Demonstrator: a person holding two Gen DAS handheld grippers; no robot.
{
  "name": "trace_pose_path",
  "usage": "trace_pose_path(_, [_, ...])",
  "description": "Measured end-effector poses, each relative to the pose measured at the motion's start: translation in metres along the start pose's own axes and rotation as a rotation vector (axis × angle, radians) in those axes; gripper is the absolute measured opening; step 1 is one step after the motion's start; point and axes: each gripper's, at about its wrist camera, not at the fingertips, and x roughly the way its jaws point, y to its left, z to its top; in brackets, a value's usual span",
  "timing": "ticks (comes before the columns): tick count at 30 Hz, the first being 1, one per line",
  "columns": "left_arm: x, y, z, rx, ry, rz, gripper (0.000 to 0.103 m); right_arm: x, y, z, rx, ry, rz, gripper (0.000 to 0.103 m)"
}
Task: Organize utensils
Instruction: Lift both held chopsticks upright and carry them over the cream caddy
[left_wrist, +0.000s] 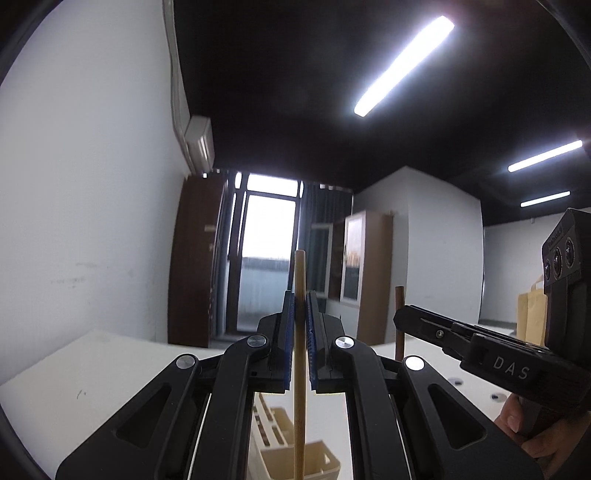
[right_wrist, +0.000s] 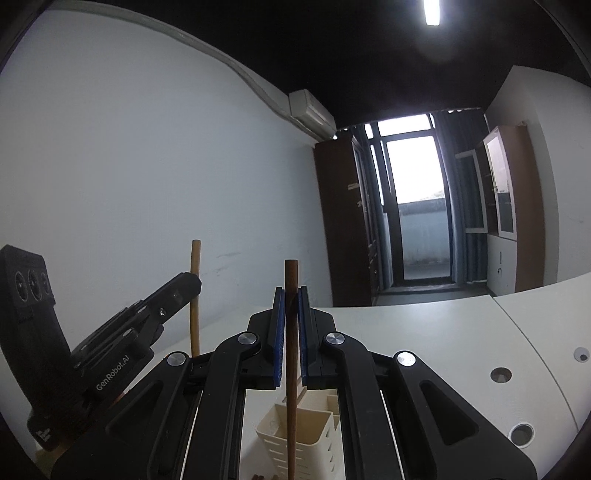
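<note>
Left wrist view: left gripper (left_wrist: 300, 321) is clamping a light bamboo stick (left_wrist: 300, 369) between its blue pads (left_wrist: 289, 332), jaws narrow, stick standing upright through the gap. At 6 o'clock beneath it, a cream utensil caddy (left_wrist: 295, 458) is sitting on the white table (left_wrist: 74, 376). At 3 o'clock, the right gripper (left_wrist: 400, 317) is holding a dark wooden stick (left_wrist: 399, 321).

Right wrist view: right gripper (right_wrist: 291, 325) is pinching the dark wooden stick (right_wrist: 291, 369), jaws narrow, stick upright. The caddy (right_wrist: 306, 435) is showing at 6 o'clock below the jaws. At 9 o'clock, the left gripper (right_wrist: 194, 286) is gripping the bamboo stick (right_wrist: 195, 295).
</note>
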Motion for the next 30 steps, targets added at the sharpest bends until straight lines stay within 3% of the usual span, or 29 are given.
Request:
trace_pose_path(3, [-0.008, -0.003, 0.000, -0.004, -0.100, 0.000, 0.006, -0.005, -0.001, 0.004, 0.003, -0.057, 0.015, 0.007])
trace_pose_path(11, [-0.008, -0.004, -0.002, -0.059, -0.261, 0.004, 0.006, -0.015, -0.008, 0.014, 0.033, -0.226, 0.054, 0.007])
trace_pose_path(17, [0.015, -0.010, -0.014, -0.052, -0.257, 0.010, 0.006, 0.008, -0.016, 0.010, 0.018, -0.247, 0.046, 0.007])
trace_pose_path(30, [0.046, -0.017, -0.046, -0.024, -0.114, 0.019, 0.006, 0.039, -0.019, -0.012, -0.008, -0.124, 0.035, 0.007])
